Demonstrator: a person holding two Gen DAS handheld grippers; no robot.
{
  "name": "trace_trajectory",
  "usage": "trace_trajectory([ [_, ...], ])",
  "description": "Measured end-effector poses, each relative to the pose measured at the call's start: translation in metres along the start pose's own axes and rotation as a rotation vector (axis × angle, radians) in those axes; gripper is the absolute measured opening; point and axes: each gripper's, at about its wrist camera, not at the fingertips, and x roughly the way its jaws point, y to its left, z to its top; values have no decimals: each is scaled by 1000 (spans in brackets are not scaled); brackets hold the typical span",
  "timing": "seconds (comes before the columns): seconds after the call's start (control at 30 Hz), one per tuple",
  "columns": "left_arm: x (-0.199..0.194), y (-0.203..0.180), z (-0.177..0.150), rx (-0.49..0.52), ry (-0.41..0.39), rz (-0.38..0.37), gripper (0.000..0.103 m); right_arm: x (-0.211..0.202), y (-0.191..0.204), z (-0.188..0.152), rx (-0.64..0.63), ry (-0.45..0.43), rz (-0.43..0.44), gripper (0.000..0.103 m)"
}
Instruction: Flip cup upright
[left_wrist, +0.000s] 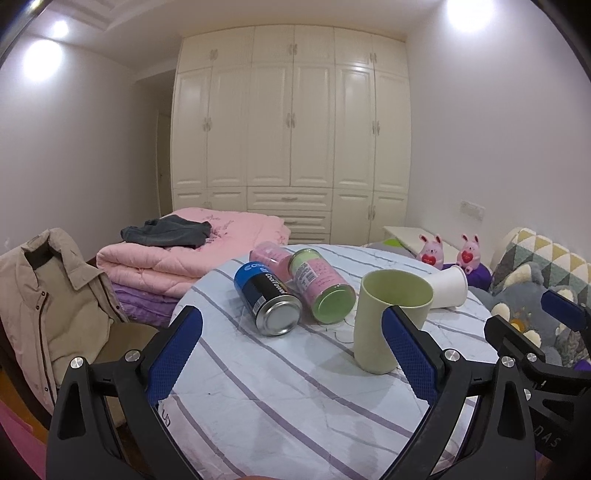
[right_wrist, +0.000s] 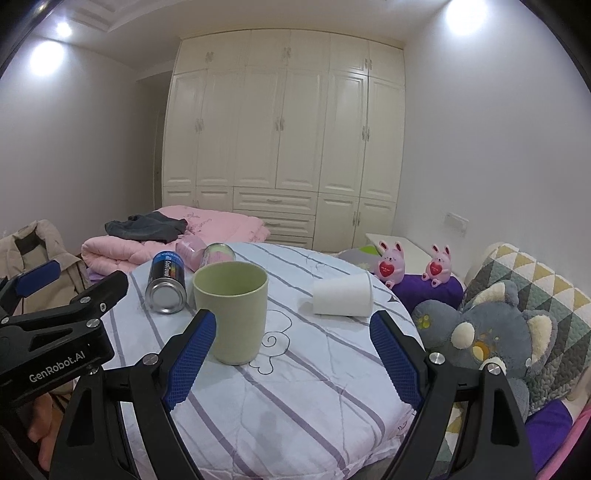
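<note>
While both grippers gape wide and empty, green cup (right_wrist: 231, 317) stands upright on table (right_wrist: 295, 398).
White paper cup (right_wrist: 343, 295) lies sideways beyond right gripper (right_wrist: 295, 354); left gripper (left_wrist: 291, 354) beside.

I see both wrist views evenly lit by ceiling spotlights (left_wrist: 469, 14) that flare white on the walls, shadows soft, focus fairly sharp, fisheye bending the wardrobe (right_wrist: 280, 136) and blackening the corners.

Cream wardrobe (left_wrist: 291, 125) fills back wall; white walls, ceiling spotlights.
</note>
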Motion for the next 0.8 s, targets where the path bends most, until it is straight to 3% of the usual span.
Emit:
trace_trajectory([
  [0.8,3,-2,-1,3,23,-10,99,9,1,-3,-23,49,-7,87],
])
